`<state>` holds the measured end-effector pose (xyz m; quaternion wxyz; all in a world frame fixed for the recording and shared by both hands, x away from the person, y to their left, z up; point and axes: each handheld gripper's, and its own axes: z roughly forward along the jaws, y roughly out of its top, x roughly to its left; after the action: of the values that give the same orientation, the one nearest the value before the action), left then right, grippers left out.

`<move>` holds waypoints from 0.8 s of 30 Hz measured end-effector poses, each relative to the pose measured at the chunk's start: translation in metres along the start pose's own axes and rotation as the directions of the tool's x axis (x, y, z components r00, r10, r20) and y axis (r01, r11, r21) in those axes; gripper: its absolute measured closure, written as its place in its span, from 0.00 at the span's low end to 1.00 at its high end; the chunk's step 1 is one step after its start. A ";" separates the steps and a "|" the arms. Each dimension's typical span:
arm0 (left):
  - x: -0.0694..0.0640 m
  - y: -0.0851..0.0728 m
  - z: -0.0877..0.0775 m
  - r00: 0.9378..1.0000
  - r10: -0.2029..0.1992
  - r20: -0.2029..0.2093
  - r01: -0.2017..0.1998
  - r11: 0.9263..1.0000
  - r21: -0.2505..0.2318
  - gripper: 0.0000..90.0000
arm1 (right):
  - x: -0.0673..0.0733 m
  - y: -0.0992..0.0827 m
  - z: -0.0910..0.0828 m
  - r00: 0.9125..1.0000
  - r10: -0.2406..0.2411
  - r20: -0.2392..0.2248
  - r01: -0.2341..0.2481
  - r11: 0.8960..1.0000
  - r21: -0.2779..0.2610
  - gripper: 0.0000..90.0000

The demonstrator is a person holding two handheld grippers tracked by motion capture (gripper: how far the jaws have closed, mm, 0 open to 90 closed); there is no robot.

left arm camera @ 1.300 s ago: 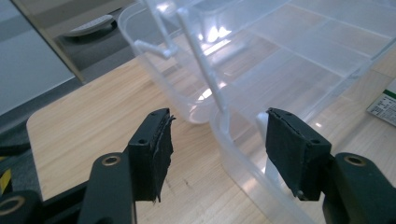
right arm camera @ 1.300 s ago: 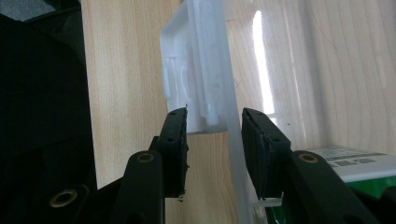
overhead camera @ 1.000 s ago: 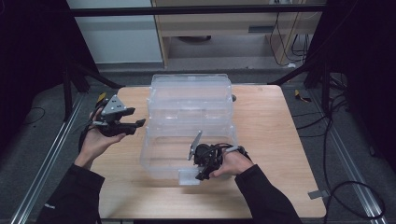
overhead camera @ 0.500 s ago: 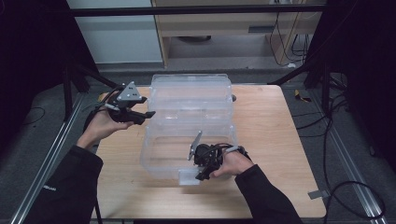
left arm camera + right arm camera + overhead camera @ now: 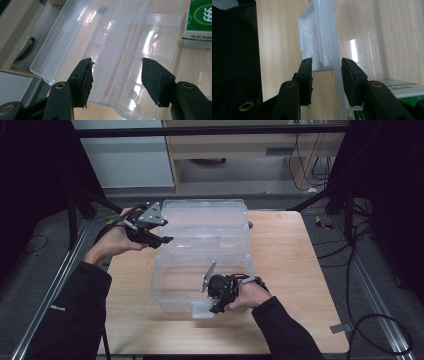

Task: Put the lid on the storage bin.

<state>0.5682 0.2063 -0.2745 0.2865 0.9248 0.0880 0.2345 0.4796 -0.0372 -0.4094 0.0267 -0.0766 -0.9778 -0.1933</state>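
A clear plastic storage box (image 5: pixel 165 287) stands on the wooden table with its lid (image 5: pixel 207 217) swung back flat behind it. My left gripper (image 5: pixel 164 240) hovers at the lid's left edge, open. Its jaws have just been closing a little, and in the left gripper view (image 5: pixel 116 72) nothing is pinched between them, with the lid (image 5: pixel 125 37) lying beyond. My right gripper (image 5: pixel 216 307) is at the box's front wall. In the right gripper view (image 5: pixel 327 72) its pads sit against the white latch (image 5: pixel 312 42) and the wall.
A green-and-white carton (image 5: pixel 197 22) lies by the lid's far side and shows through the clear wall (image 5: pixel 402 90). Bare table (image 5: pixel 300 270) stretches to the right of the box. Dark frame posts and cables surround the table.
My left hand has lifted from the table's left edge and moved toward the back, to the lid's left rim. The right hand has not moved.
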 end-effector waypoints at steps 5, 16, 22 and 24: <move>0.006 0.006 0.005 0.999 0.033 0.019 -0.034 0.999 0.029 0.48 | 0.000 0.000 0.000 1.000 0.000 0.004 0.000 1.000 -0.002 0.69; 0.018 0.018 0.017 0.993 0.114 0.027 -0.116 0.987 0.109 0.52 | 0.001 0.000 0.000 1.000 0.005 0.003 -0.005 1.000 0.004 0.69; 0.020 0.022 0.027 0.990 0.135 0.038 -0.139 0.982 0.131 0.53 | 0.001 0.000 0.001 1.000 -0.009 0.008 0.009 1.000 -0.006 0.69; 0.022 0.022 0.031 0.988 0.147 0.043 -0.152 0.976 0.156 0.55 | 0.000 0.000 0.000 1.000 -0.014 0.007 0.014 1.000 -0.005 0.69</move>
<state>0.6030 0.1792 -0.2758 0.1948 0.9522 0.0323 0.2332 0.4794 -0.0371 -0.4098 0.0219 -0.0704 -0.9779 -0.1958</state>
